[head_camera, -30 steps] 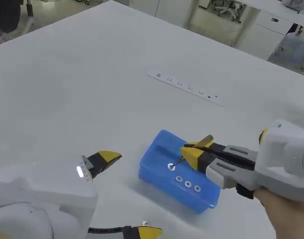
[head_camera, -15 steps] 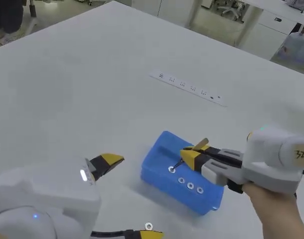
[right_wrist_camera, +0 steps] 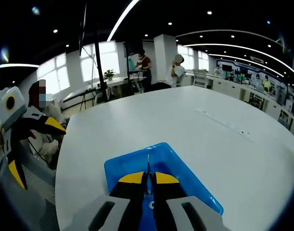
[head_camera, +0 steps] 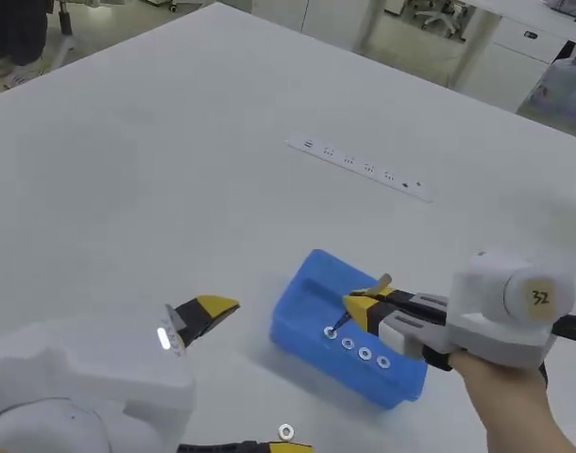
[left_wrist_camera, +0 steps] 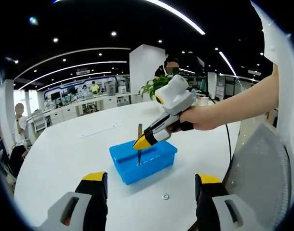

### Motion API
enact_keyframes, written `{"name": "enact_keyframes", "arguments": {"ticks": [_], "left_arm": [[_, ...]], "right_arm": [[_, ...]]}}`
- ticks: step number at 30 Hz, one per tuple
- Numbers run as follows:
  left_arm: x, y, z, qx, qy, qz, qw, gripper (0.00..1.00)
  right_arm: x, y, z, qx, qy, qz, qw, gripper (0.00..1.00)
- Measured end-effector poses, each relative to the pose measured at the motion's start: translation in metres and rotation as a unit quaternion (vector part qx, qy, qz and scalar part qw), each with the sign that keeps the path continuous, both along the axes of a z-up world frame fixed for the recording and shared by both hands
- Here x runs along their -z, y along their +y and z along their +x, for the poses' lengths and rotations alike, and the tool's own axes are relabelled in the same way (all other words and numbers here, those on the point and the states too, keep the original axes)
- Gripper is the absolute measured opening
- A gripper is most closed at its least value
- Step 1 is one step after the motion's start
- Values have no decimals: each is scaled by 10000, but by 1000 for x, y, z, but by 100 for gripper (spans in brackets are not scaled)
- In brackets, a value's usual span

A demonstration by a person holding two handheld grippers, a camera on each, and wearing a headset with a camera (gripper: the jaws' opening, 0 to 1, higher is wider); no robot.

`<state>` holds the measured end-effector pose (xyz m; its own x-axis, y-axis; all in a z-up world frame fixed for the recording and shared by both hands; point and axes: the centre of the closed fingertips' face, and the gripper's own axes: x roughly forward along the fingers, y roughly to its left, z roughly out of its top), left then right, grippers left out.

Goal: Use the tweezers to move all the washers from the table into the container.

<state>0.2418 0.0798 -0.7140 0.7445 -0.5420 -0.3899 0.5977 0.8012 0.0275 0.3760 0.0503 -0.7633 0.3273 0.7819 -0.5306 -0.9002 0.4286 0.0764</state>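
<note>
A blue container (head_camera: 312, 283) sits on the white table with several washers (head_camera: 364, 353) in a row inside it. My right gripper (head_camera: 365, 304) hovers over the container, shut on thin tweezers (head_camera: 337, 327) whose tip points down at the leftmost washer. The right gripper view has the yellow jaws (right_wrist_camera: 148, 179) closed around the tweezers (right_wrist_camera: 148, 166) above the container (right_wrist_camera: 127, 166). My left gripper (head_camera: 250, 376) stands open to the container's left. One washer (head_camera: 285, 432) lies on the table by its lower jaw, also between the jaws in the left gripper view as the washer (left_wrist_camera: 165, 196).
A flush socket strip (head_camera: 359, 168) runs across the table beyond the container. The white table (head_camera: 156, 151) stretches wide to the left and far side. Chairs and people stand in the room behind.
The right gripper has rolled and sunk slightly over the container, the tweezers' tip staying by the leftmost washer. The left gripper has hardly moved.
</note>
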Motion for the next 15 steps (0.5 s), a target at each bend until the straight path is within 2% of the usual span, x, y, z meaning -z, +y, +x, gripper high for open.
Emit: {"name": "enact_keyframes", "arguments": {"ticks": [7,9,10,15], "left_arm": [[-3,3,1,-79,-28,-97,9999,74],[-12,1,2,-92,-195,-247,9995,74],[-16,1,2,-104,-274,-302,9991,74],[-17,5,4,-203,-265,-423,9985,73]], "right_arm": [[5,-1,-1,-30,-4,-67,10000,2],[3,-1,-1,20,74,25,10000,3],[0,-2,-2,28,55,64,10000,3],[-21,-2,-10,27,-84,272,9996,3]]}}
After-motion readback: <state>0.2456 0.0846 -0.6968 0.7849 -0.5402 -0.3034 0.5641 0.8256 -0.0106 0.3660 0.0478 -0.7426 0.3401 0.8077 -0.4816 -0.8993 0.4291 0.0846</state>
